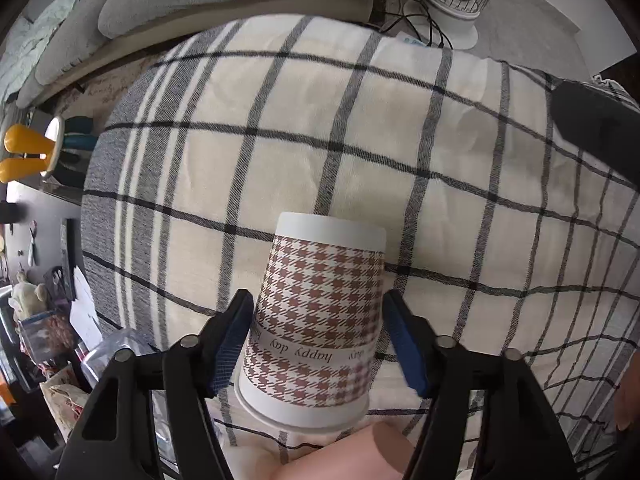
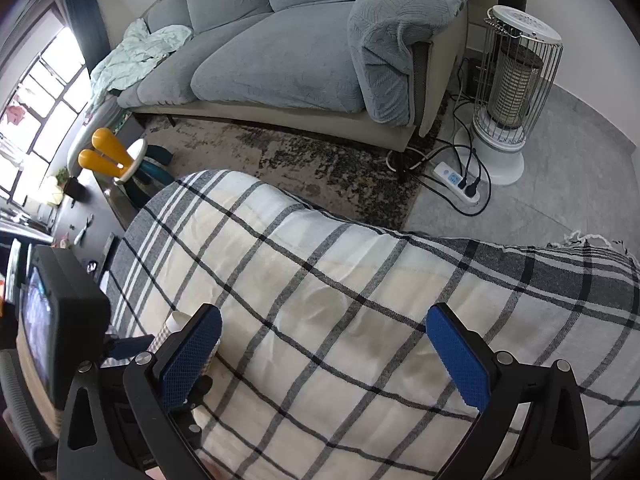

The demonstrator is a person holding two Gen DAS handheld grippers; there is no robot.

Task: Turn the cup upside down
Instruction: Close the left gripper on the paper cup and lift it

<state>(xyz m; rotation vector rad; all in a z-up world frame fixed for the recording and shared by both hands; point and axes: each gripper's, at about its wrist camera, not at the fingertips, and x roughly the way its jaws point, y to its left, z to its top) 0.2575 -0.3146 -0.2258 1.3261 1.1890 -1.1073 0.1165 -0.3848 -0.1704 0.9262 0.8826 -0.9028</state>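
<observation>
Your cup (image 1: 316, 316) looks already flipped — the "happy day" print reads upside down, the wide rolled rim sits low toward the camera and the narrow closed end points away. It stands rim-down on the plaid cloth (image 1: 360, 128), between the fingers of the left hand-held gripper (image 1: 318, 344).

The left jaws are apart: there's a gap on the right side, with that blue pad clear of the cup wall. The left pad sits very close to the wall; you can't tell if it touches. So nothing is clamped. What's left, by my read, is just backing the left hand-held gripper off without knocking the cup. It's light paper on soft cloth, so it could tip.

The right hand-held gripper (image 2: 324, 356) hangs over bare cloth, wide apart, holding nothing. In the right view only a sliver of the cup (image 2: 176, 322) peeks out behind the left finger, with the other unit beside it.

Surface: a table under a cream cloth with black and grey checks, slightly wrinkled, with a faint stain near the middle.

Room: a grey-blue sofa (image 2: 280, 52) beyond the table, a pale green blanket (image 2: 132, 52) on its end, a patterned rug (image 2: 320, 160), a caged white heater (image 2: 516, 84) with a power strip (image 2: 456, 180) and cords, a window at the left — plus yellow-handled items (image 2: 104, 152) on a dark side unit.
</observation>
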